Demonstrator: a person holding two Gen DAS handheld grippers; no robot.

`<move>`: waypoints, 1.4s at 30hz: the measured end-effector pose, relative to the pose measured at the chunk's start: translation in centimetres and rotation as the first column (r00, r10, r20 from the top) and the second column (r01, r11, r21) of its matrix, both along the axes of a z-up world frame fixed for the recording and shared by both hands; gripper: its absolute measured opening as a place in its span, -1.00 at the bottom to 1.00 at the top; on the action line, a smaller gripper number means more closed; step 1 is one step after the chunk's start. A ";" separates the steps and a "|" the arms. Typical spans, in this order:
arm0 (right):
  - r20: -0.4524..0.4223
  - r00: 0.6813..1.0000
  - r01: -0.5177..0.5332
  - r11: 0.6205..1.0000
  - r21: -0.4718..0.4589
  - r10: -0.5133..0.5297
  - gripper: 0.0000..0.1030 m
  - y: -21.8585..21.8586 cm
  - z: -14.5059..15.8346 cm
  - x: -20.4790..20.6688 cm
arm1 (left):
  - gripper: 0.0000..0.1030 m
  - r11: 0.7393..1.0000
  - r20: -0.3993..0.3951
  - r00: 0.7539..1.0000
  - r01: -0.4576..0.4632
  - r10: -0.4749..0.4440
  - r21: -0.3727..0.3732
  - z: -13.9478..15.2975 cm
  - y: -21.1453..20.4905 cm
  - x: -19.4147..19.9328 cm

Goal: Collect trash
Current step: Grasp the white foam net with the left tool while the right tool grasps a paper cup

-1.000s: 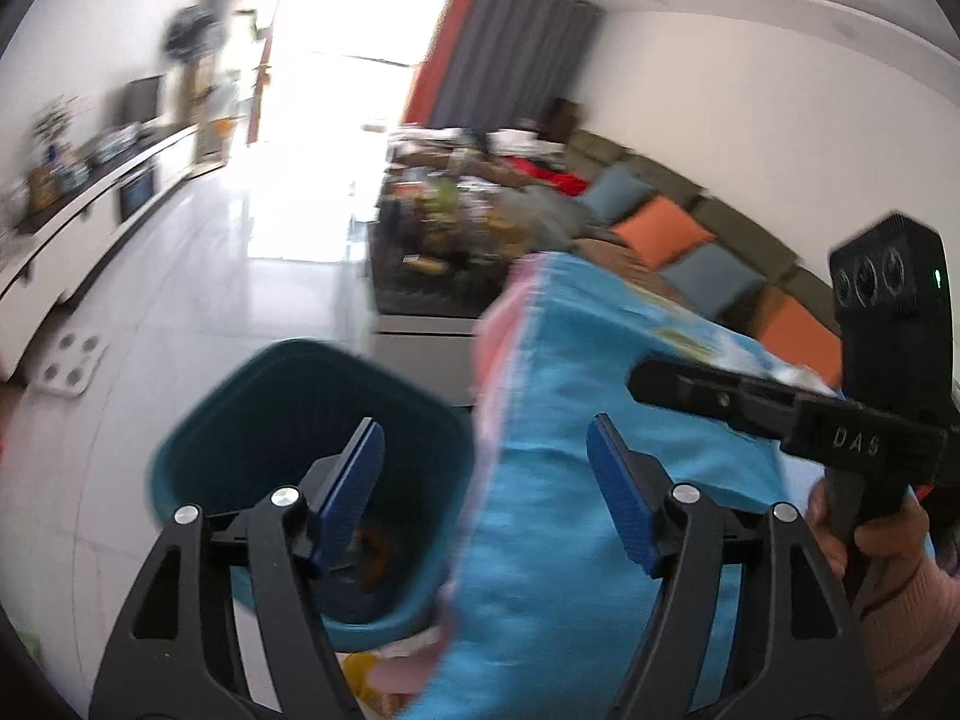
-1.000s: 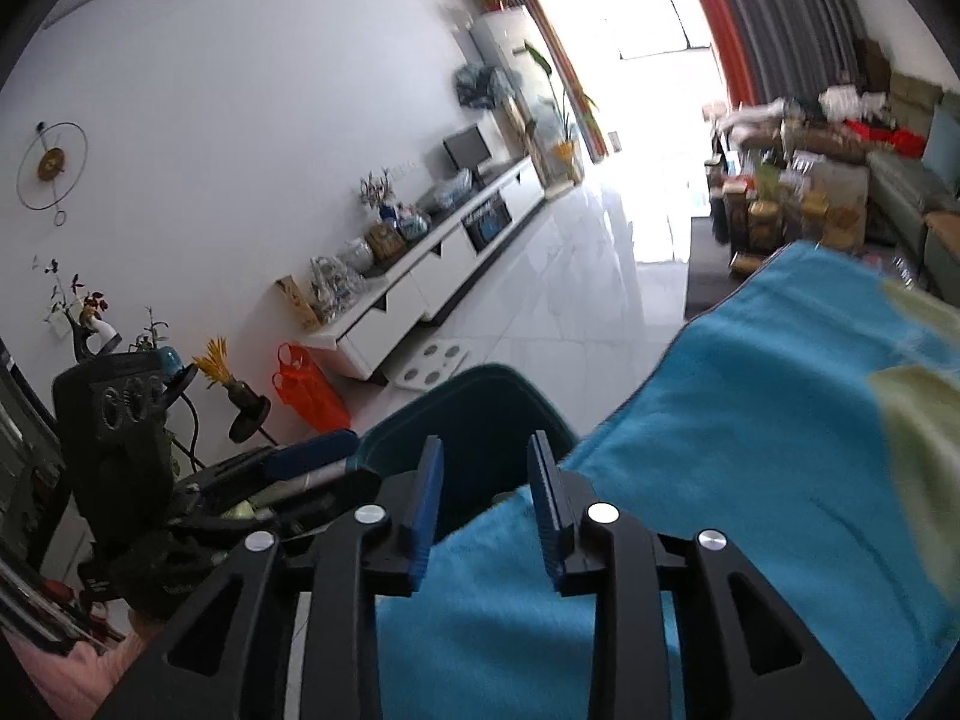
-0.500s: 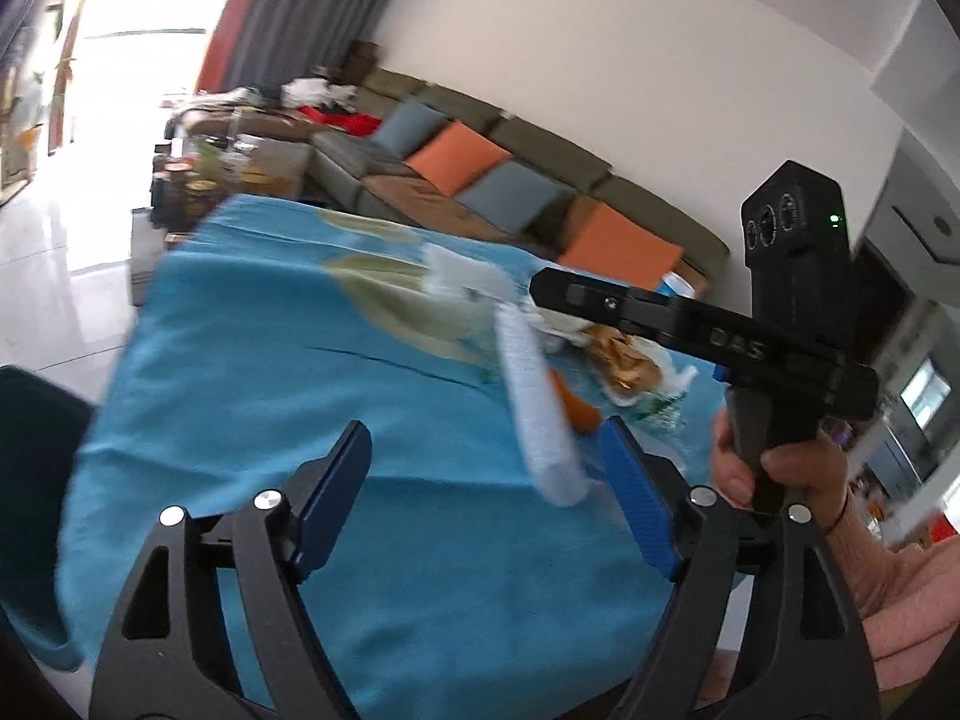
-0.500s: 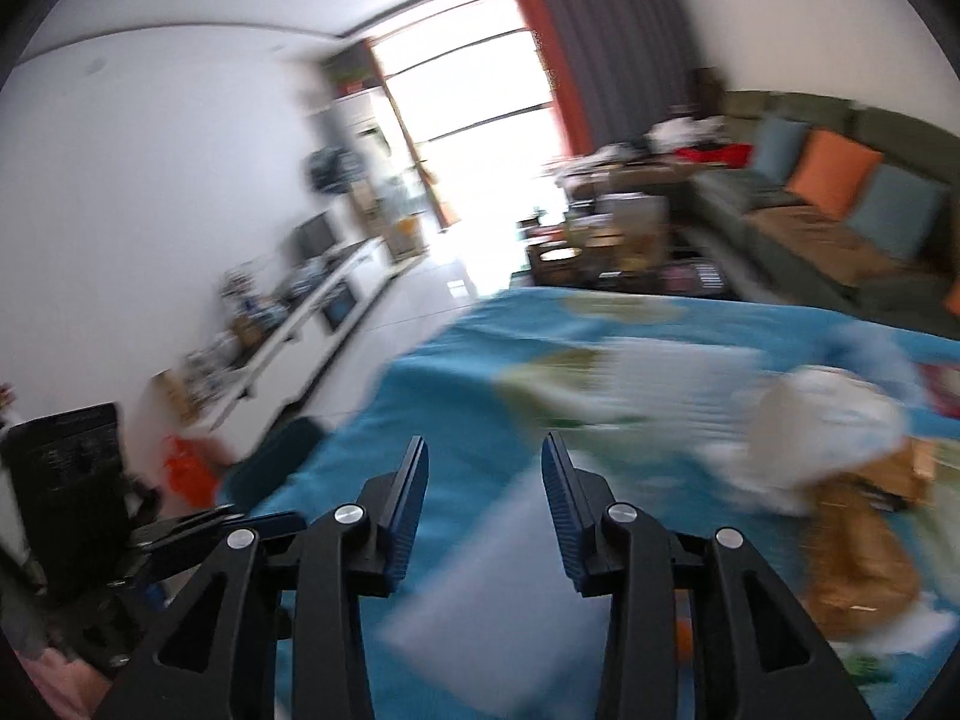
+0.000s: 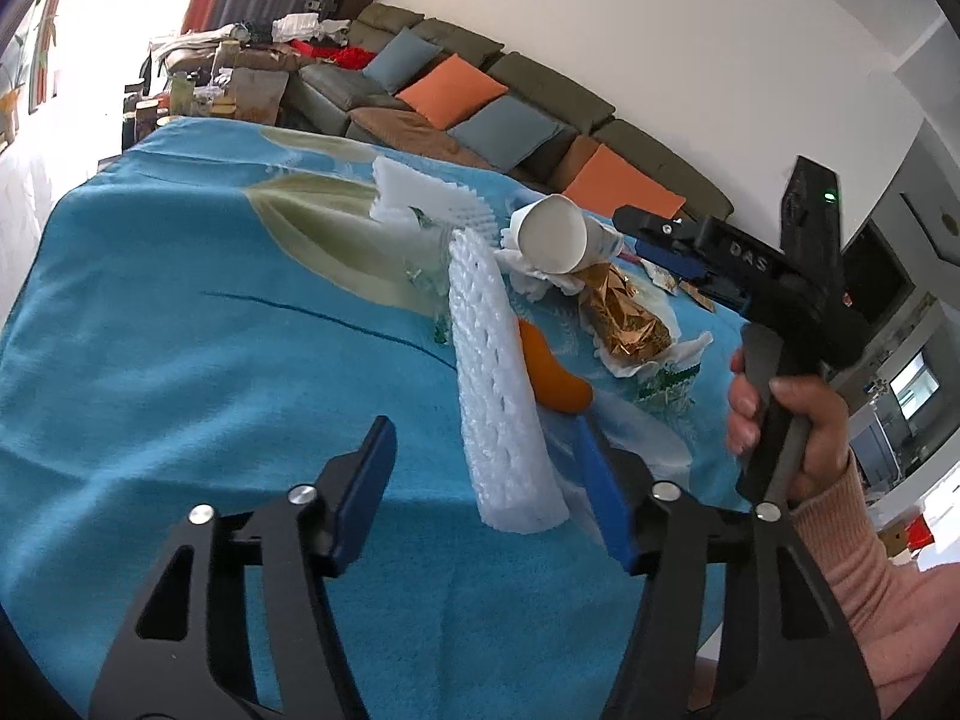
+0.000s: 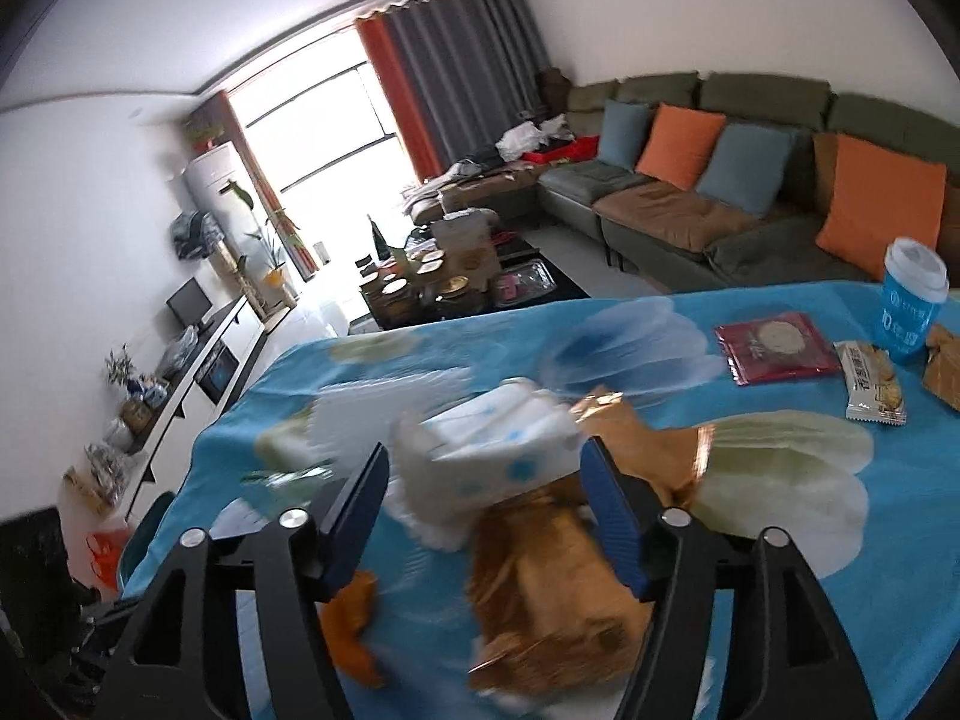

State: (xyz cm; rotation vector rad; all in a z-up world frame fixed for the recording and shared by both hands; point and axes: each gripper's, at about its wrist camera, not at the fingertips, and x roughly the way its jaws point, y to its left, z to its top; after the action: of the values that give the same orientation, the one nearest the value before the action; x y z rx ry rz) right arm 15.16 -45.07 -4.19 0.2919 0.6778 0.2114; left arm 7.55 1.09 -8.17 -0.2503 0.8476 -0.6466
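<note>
Left wrist: foam net (image 5: 501,384) overhangs tablecloth (image 5: 180,330) edge beside open left tool (image 5: 486,480).

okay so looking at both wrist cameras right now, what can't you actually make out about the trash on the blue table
- Right wrist view: the crumpled gold foil wrapper and white paper cup are motion-blurred; contact with the right gripper is unclear.
- Left wrist view: the orange peel is partly hidden by the white foam net sleeve.
- Left wrist view: the sleeve's near end overlaps one finger of the left gripper; touching is uncertain.
- The print on the blue lidded cup is too small to read.
</note>
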 end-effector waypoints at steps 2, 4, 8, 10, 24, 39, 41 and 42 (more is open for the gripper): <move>-0.014 1.000 0.000 1.000 0.030 0.001 0.28 -1.5 -0.5 1.0 | -0.09 1.000 -0.008 1.000 0.006 -0.006 -0.005 -0.1 -0.2 0.1; -0.024 1.000 -0.009 0.998 0.063 0.011 0.28 -2.5 -0.9 1.7 | -0.20 1.000 -0.017 1.000 0.013 -0.013 -0.012 0.1 0.4 0.0; -0.048 0.997 -0.050 0.990 0.133 0.057 0.27 -3.1 -1.6 2.6 | -0.36 1.000 -0.037 0.999 0.017 -0.018 -0.022 -0.3 0.5 0.5; -0.046 0.994 -0.087 0.985 0.146 0.095 0.24 -3.0 -1.8 2.6 | -0.40 0.999 -0.043 0.999 0.019 -0.020 -0.026 -0.4 0.6 0.5; 0.002 0.968 -0.250 0.967 0.041 0.250 -0.70 0.9 -1.4 -0.9 | -0.71 0.999 -0.047 0.999 -0.012 0.010 -0.044 -0.4 2.7 -0.1; 0.069 0.943 -0.325 0.946 -0.021 0.326 -0.95 4.1 0.7 -4.2 | -0.75 0.996 0.021 0.999 -0.046 0.048 -0.072 1.2 5.3 -2.3; 0.083 0.941 -0.329 0.944 -0.017 0.329 -0.95 4.3 1.2 -4.6 | -0.75 0.996 0.029 0.998 -0.052 0.054 -0.076 1.5 5.8 -2.6; 0.088 0.939 -0.331 0.943 -0.014 0.331 -0.95 4.5 1.4 -4.6 | -0.75 0.996 0.034 0.998 -0.058 0.060 -0.074 1.7 6.1 -2.9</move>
State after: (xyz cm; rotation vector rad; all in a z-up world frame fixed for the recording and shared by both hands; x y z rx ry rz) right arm 10.52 -40.60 -2.79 0.1659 0.6355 0.5443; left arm 4.70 7.18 -6.48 -0.3277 0.7800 -0.6258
